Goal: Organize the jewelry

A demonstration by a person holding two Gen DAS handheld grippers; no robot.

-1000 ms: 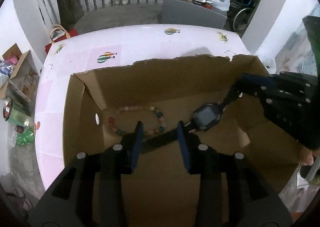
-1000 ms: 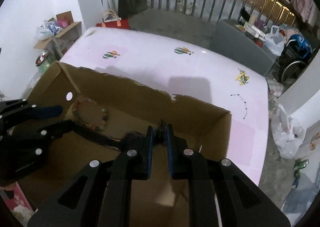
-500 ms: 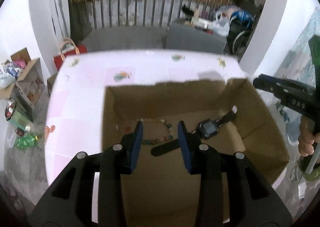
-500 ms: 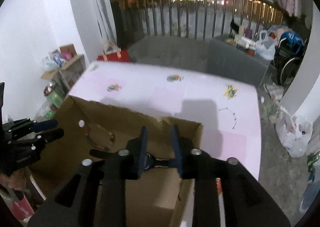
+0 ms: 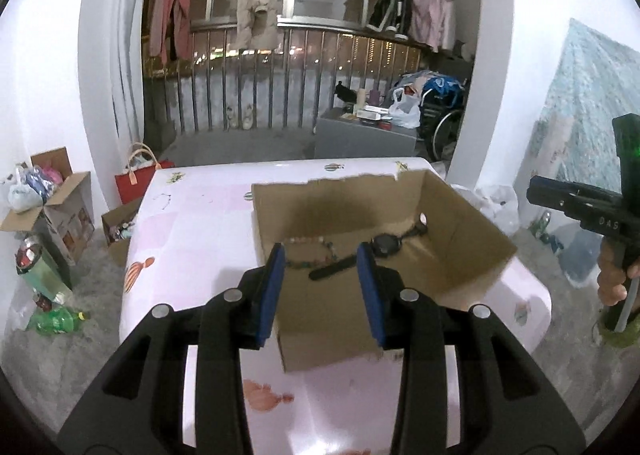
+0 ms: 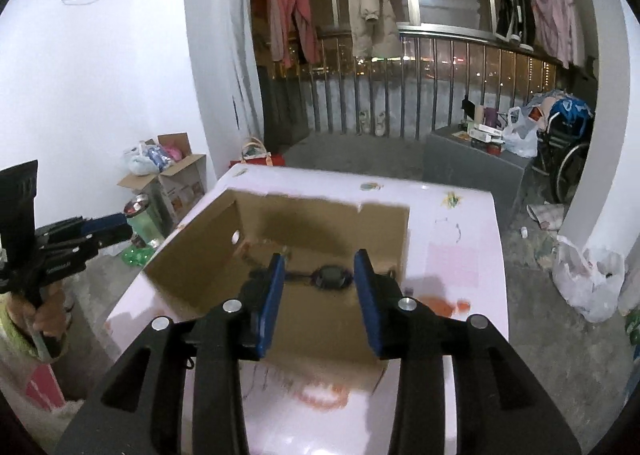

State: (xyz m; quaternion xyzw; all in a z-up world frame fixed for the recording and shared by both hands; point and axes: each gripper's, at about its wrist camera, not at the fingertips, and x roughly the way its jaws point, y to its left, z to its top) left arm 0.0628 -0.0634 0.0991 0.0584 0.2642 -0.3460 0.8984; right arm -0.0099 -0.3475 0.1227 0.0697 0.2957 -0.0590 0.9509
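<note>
An open cardboard box [image 5: 468,215] [image 6: 188,259] stands on the pink table [image 5: 192,239]. On its floor lie a black watch [image 5: 386,245] [image 6: 332,275] and a bracelet of coloured beads [image 5: 306,240] [image 6: 256,245], side by side. A thin necklace [image 5: 164,199] [image 6: 452,225] lies on the table outside the box. My left gripper [image 5: 320,275] is open and empty, back from the box's near wall. My right gripper [image 6: 320,271] also hangs before the box; its jaws are opening with nothing between them. Each gripper shows at the edge of the other view.
On the floor to the left are open cartons [image 5: 60,195], a red bag [image 5: 136,179] and green bottles [image 5: 60,321]. Behind the table stand a grey cabinet [image 5: 364,139], a wheelchair [image 6: 568,159] and a railing. White plastic bags [image 6: 592,279] lie on the right.
Both grippers have drawn back and up out of the box. The right gripper, which was shut on the watch strap, has let go and opened; the watch lies in the box.
</note>
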